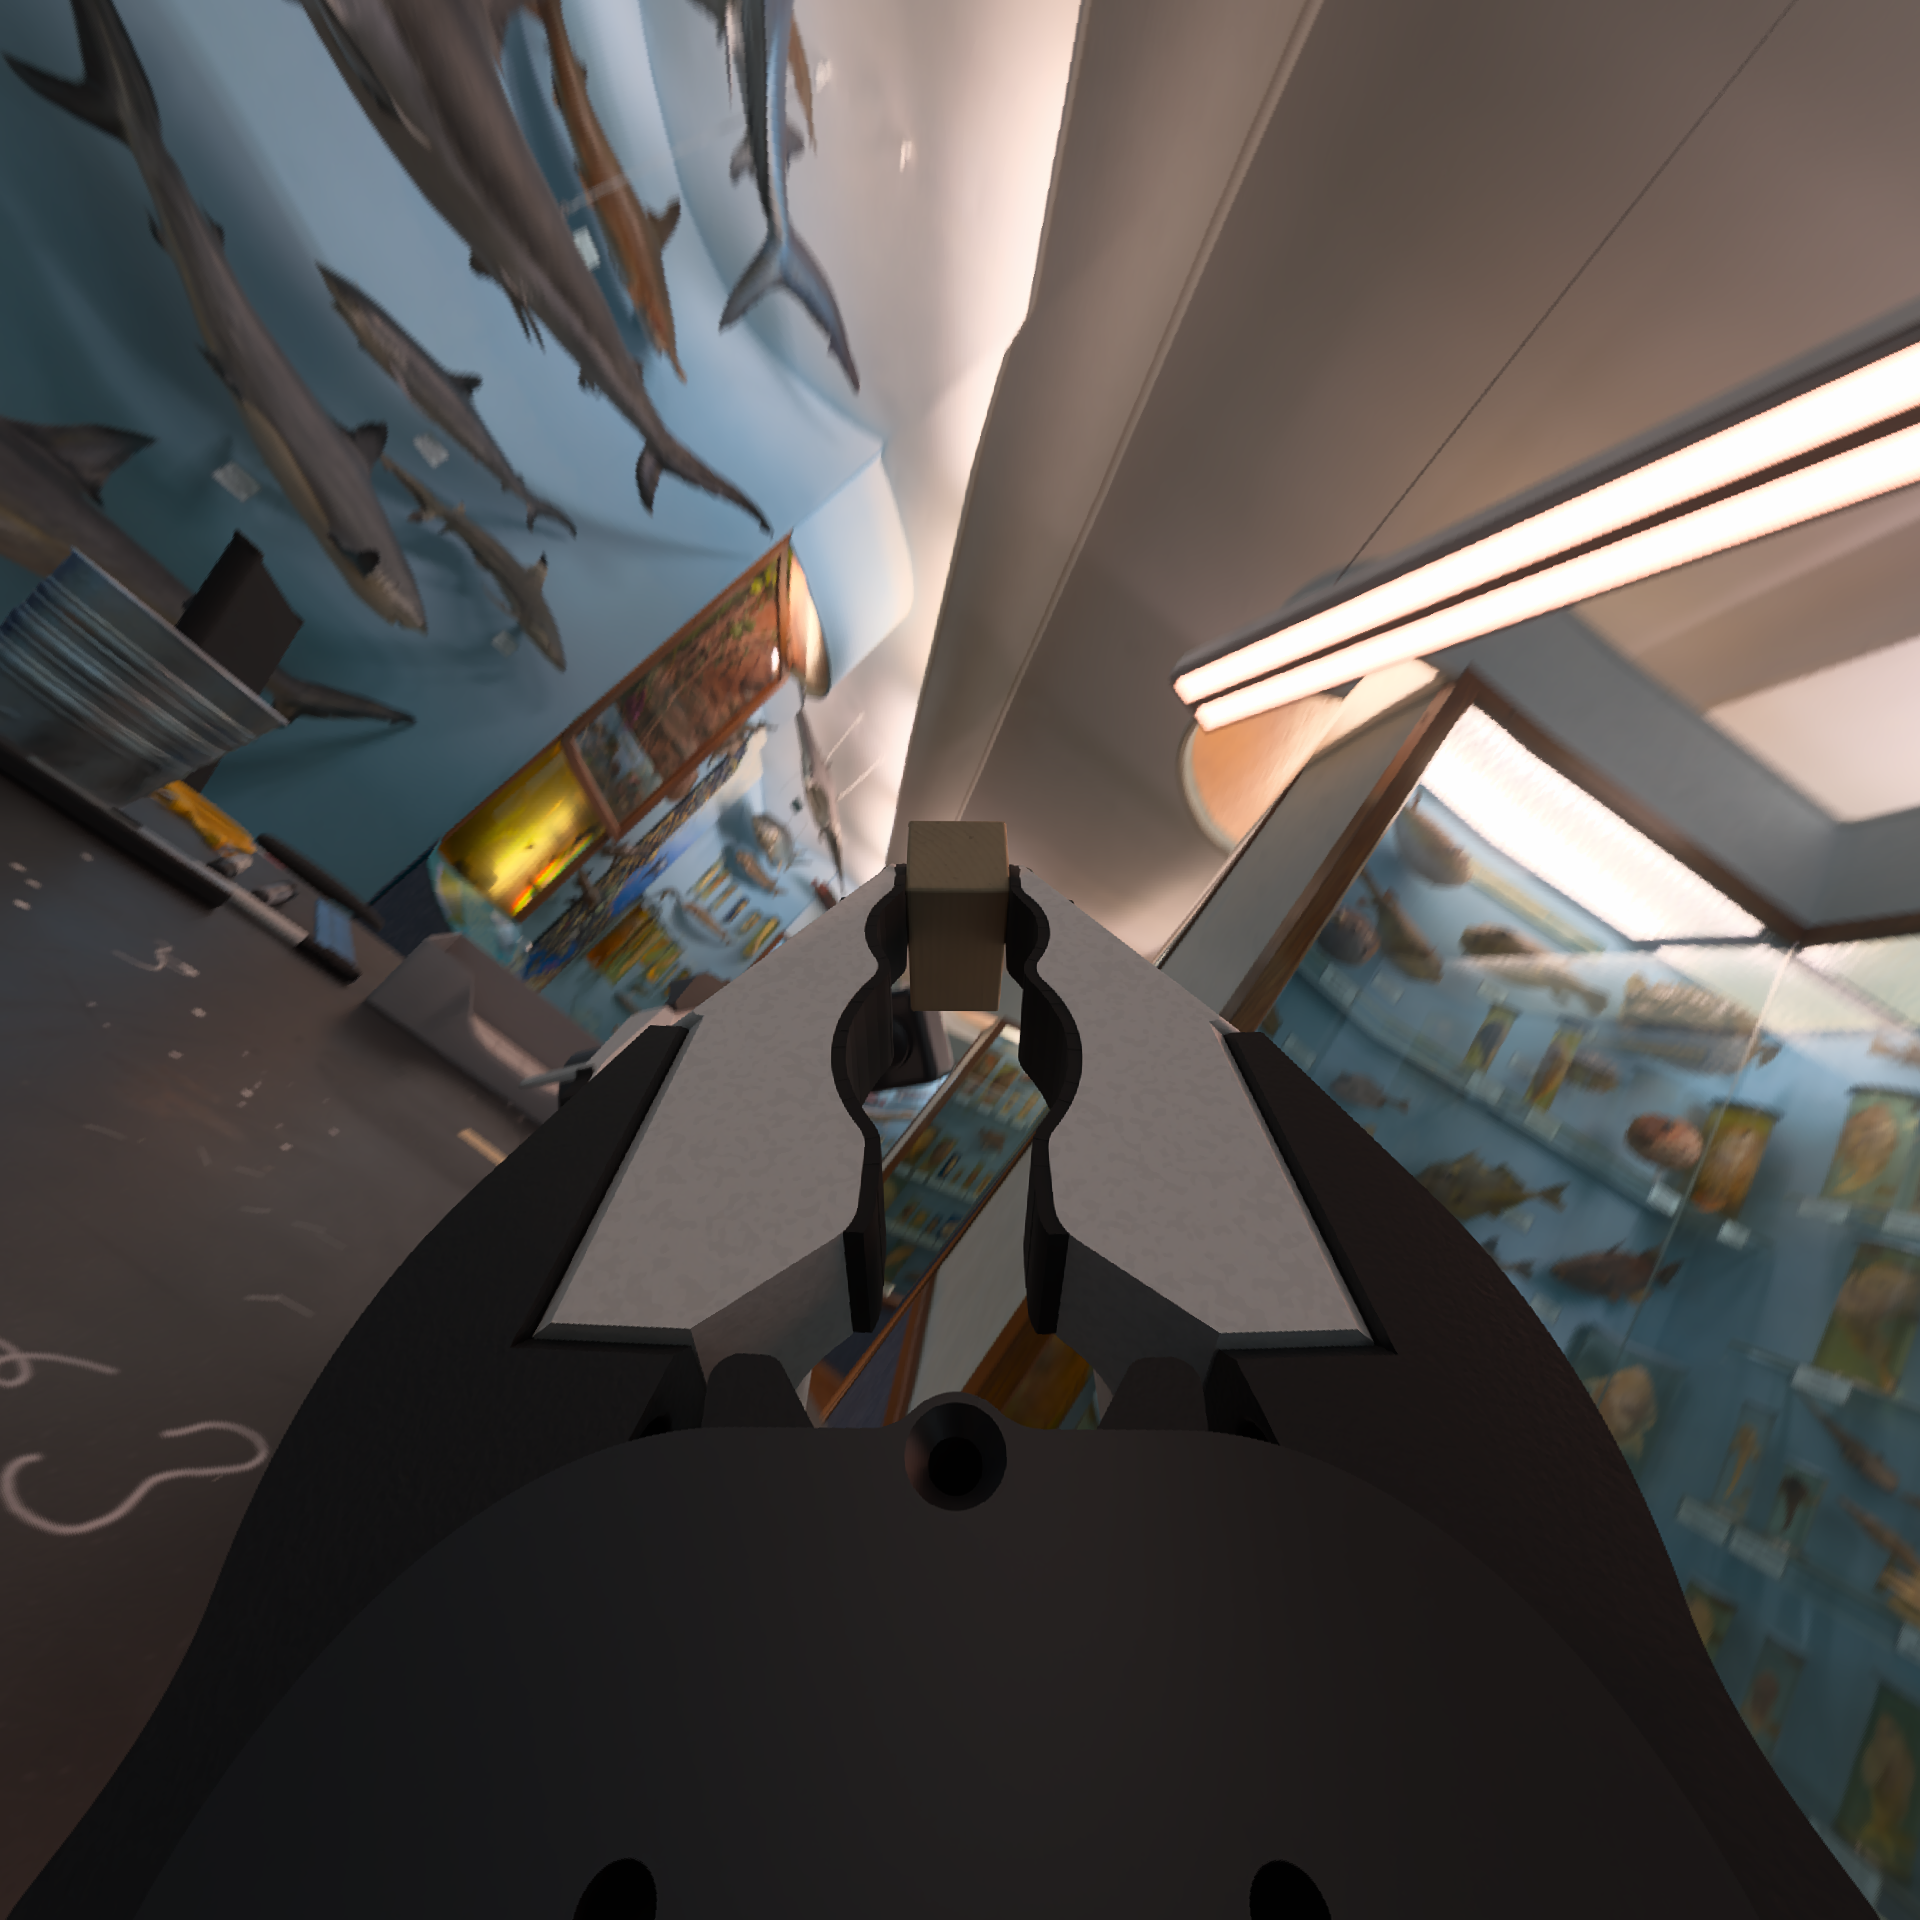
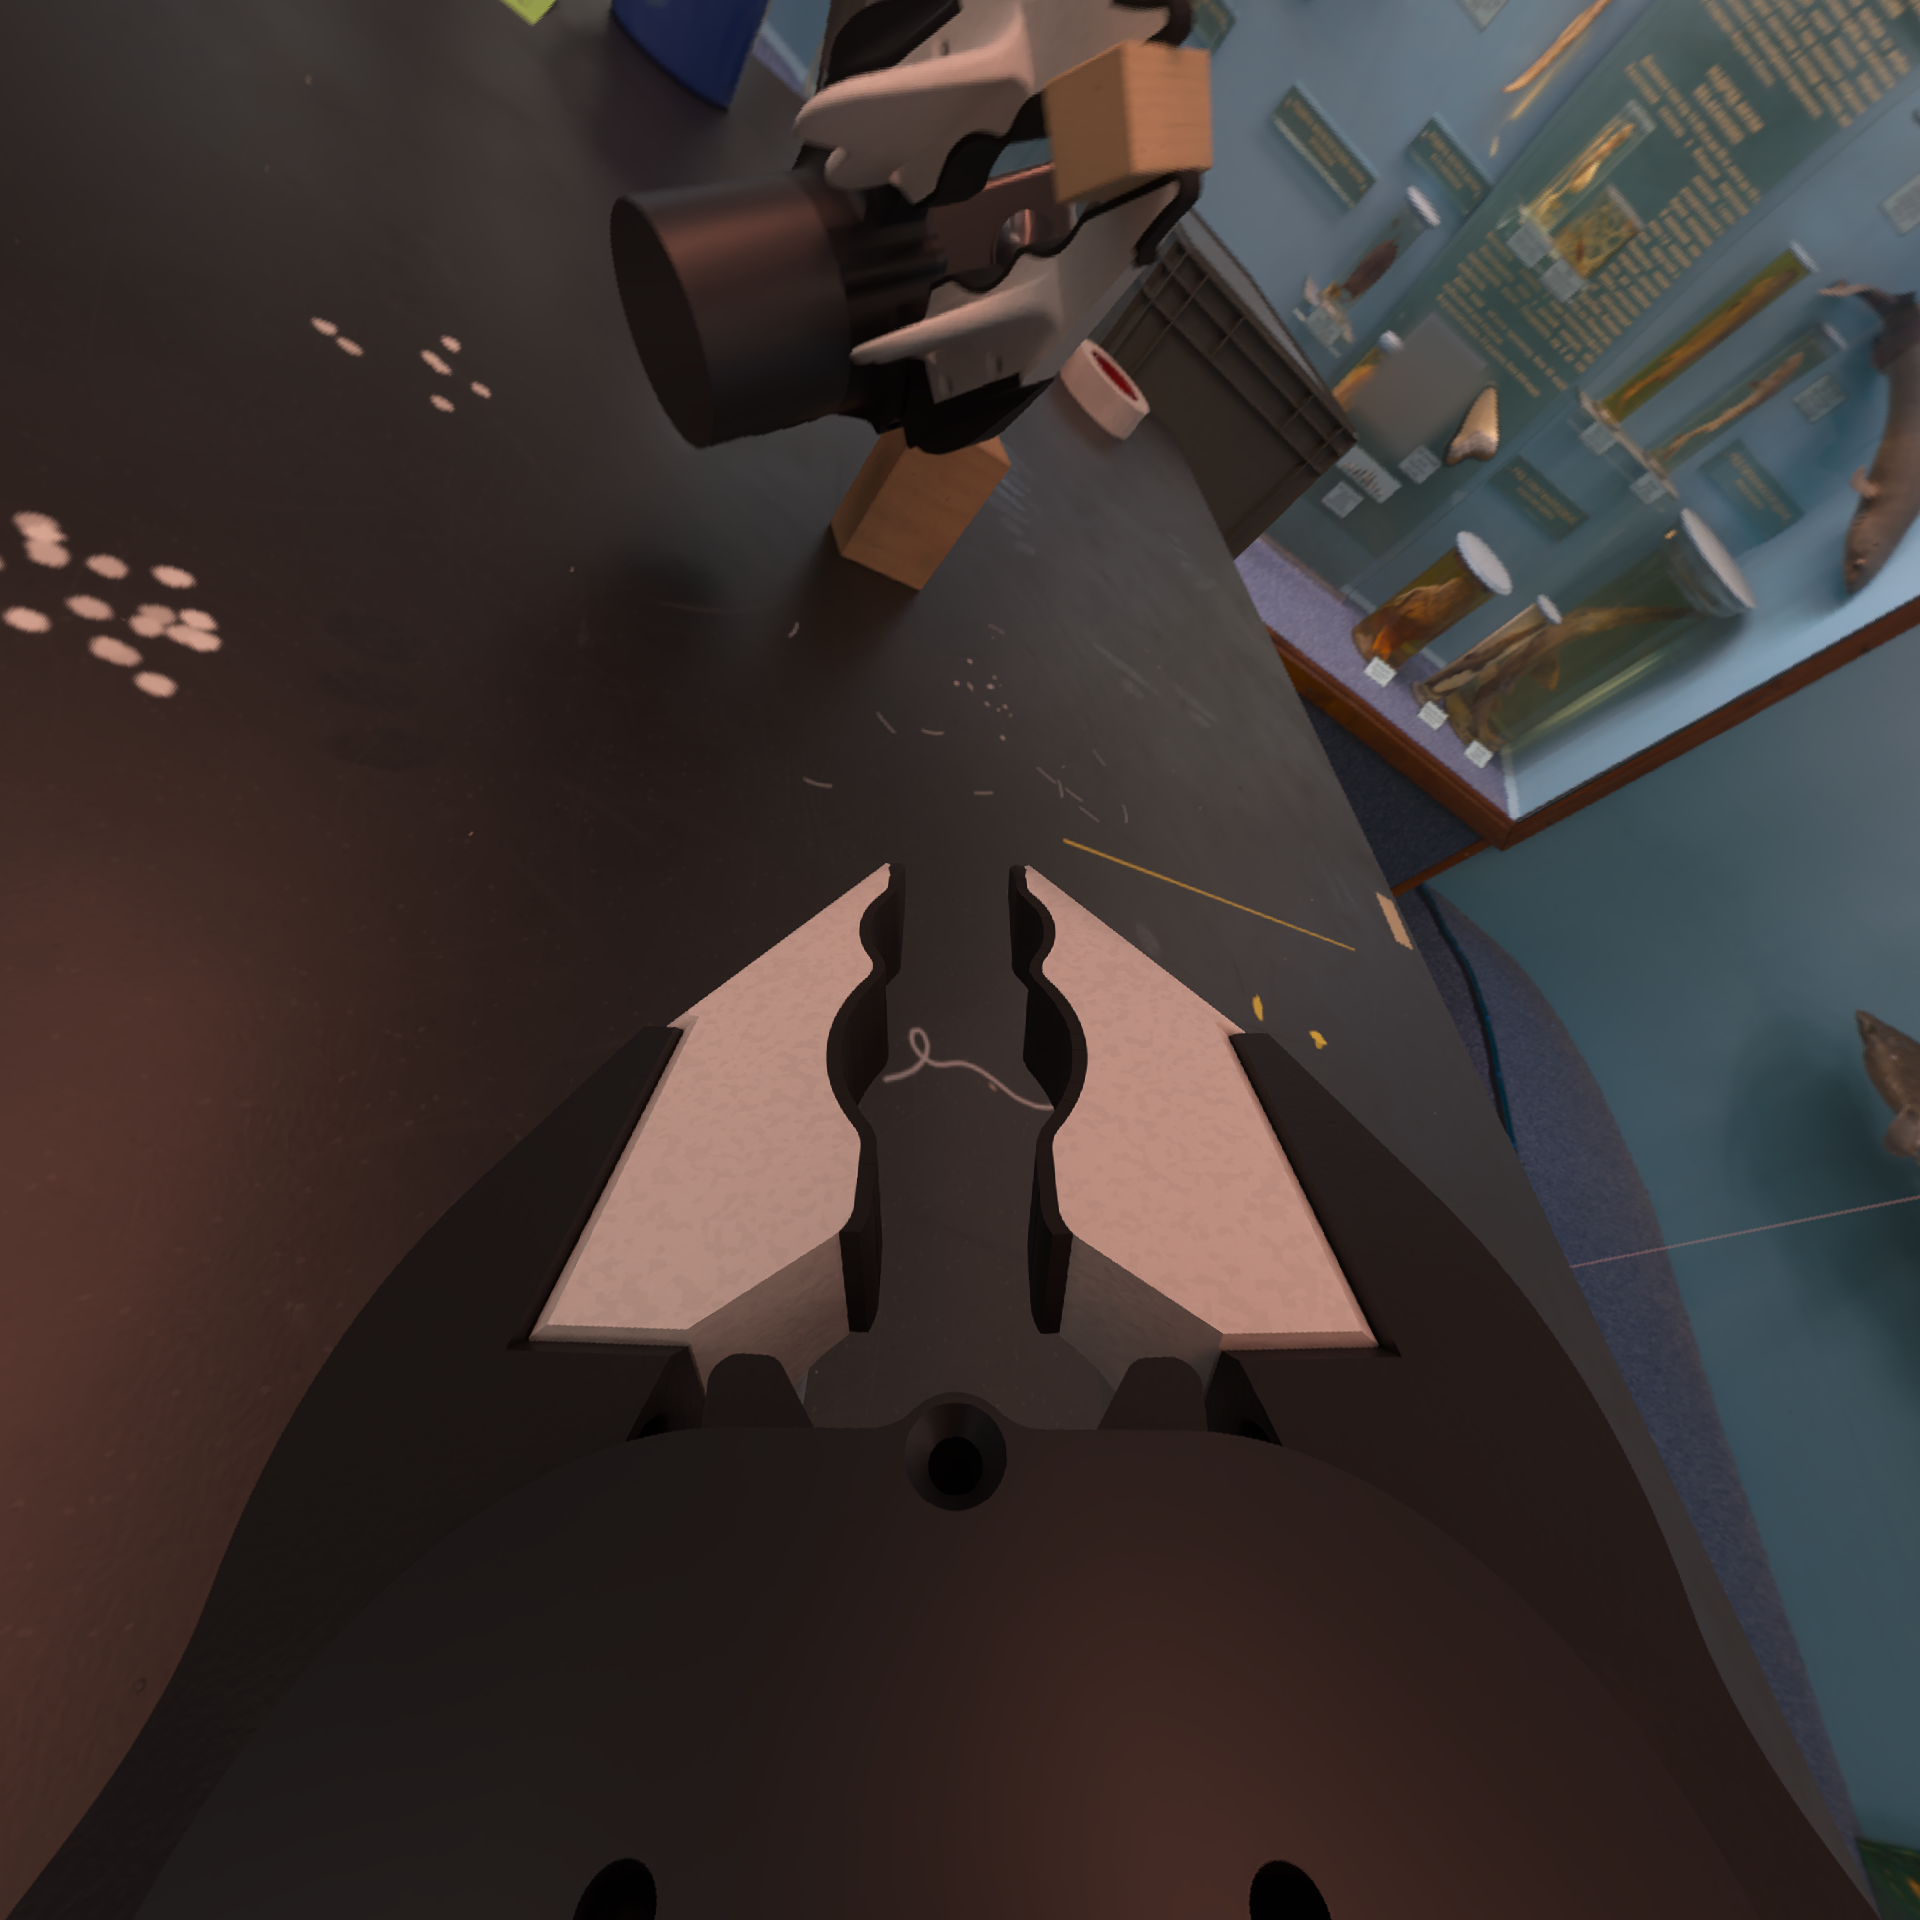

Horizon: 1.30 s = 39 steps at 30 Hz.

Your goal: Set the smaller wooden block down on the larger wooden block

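My left gripper (image 1: 956,881) is shut on the smaller wooden block (image 1: 954,940), a pale cube held at the fingertips and raised in the air, facing the room. In the right wrist view, the left gripper (image 2: 1101,140) shows at the top with that block (image 2: 1143,104) in it. It hovers above the larger wooden block (image 2: 914,509), which stands on the dark table (image 2: 416,831) and is partly hidden behind the gripper's body. My right gripper (image 2: 956,883) is open and empty, low over the table, well short of the larger block.
A roll of white tape (image 2: 1103,397) and a grey crate (image 2: 1236,384) sit just right of the larger block. A blue object (image 2: 686,42) stands at the far edge. The table's right edge (image 2: 1382,935) runs diagonally, with glass display cases (image 2: 1558,520) beyond.
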### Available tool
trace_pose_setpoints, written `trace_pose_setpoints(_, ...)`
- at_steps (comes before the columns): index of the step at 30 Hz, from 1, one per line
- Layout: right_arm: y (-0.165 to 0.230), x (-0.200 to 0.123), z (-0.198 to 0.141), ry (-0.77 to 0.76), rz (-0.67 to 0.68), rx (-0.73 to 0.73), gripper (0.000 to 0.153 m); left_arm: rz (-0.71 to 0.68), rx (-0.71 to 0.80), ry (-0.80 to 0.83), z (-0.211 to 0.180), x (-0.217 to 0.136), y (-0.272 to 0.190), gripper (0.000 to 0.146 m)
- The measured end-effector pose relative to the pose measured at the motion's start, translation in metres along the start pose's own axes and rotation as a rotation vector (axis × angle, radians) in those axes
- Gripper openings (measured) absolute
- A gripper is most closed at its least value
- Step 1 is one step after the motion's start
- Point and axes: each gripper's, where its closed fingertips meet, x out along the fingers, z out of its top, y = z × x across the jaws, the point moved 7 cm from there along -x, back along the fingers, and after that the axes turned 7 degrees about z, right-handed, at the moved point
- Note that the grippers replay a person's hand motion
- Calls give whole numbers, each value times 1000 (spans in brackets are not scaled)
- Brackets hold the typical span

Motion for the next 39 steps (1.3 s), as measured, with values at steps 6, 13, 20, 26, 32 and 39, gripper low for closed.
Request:
trace_pose_setpoints(6,9,7,-4,58,61,-30,20,-60,3,-63,6,-6,-7,17)
trace_pose_setpoints(13,11,9,-10,114,75,-52,19,557,449,-132,25,-29,0,18)
trace_pose_setpoints(20,15,14,-17,181,104,-78,19,1843,944,-223,44,-99,-3,18)
trace_pose_setpoints(26,-5,7,-30,256,-6,33,19,1899,904,-195,47,-100,4,47)
trace_pose_setpoints(32,-23,-1,-52,303,-23,347,22,1424,1186,-339,35,-61,-24,46)
trace_pose_setpoints(39,-2,14,-63,401,166,398,23,1270,1138,79,13,-31,9,33)
